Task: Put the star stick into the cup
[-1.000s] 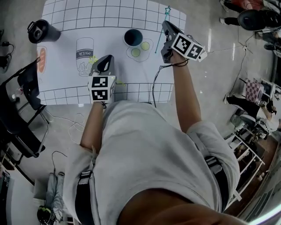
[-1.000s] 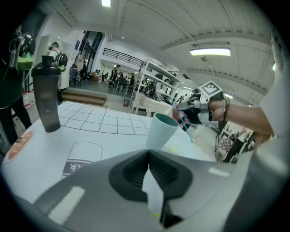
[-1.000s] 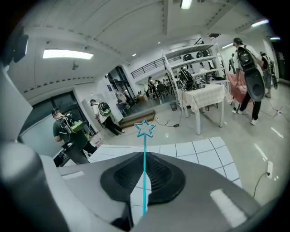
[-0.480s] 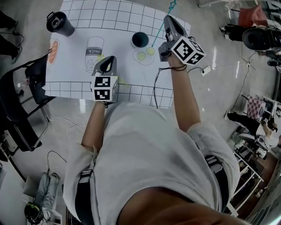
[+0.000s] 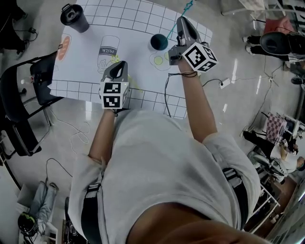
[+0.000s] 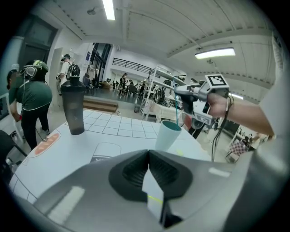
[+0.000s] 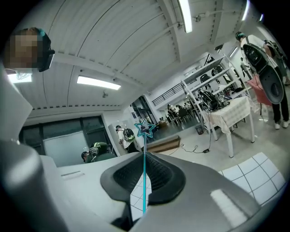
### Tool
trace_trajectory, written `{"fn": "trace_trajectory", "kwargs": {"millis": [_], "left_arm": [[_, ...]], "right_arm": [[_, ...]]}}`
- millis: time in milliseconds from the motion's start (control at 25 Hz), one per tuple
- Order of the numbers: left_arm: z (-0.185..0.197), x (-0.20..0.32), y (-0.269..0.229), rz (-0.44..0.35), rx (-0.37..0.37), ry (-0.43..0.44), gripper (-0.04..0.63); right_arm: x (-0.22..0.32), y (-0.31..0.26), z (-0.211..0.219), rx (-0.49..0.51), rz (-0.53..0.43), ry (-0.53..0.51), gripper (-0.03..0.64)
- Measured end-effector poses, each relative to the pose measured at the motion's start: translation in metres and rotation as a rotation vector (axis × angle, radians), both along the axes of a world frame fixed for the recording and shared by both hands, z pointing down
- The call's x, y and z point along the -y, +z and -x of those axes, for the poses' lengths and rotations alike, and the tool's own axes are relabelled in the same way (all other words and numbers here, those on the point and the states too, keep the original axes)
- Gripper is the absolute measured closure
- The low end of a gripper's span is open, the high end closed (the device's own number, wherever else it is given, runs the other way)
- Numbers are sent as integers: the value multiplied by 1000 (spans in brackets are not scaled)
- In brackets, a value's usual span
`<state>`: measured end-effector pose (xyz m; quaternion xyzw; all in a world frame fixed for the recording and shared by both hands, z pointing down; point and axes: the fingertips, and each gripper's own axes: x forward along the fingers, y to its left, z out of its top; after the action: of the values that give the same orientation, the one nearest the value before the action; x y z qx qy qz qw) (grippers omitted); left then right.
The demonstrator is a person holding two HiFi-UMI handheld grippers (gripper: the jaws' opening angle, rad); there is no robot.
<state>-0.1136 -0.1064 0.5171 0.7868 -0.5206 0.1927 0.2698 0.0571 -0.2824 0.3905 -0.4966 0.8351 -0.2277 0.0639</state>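
Bright, even light from ceiling strip lamps point(image 6: 108, 9); glare streaks on floor point(image 5: 234, 66). Strong fisheye bending, dark corners. Close up, left hand-held gripper point(image 6: 148, 156) soft-focus.

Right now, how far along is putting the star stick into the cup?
Done: the star stick is lifted, the jaws of the right gripper shut on it. In hand: its lower end hangs at the mouth of the cup. Left: lower it in and release.

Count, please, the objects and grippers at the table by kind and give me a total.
Cups: 1, the teal cup
Bottles: 1, the dark lidded bottle
Sticks: 1, the star stick
Grippers: 2, the left gripper and the right gripper
Total: 5
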Motion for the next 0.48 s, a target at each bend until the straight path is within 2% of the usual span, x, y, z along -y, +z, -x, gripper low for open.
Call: {"fn": "trace_trajectory", "kwargs": {"millis": [480], "left_arm": [[7, -16, 24, 102, -17, -7, 592]], "right_arm": [[-40, 36, -1, -87, 58, -4, 601]]}}
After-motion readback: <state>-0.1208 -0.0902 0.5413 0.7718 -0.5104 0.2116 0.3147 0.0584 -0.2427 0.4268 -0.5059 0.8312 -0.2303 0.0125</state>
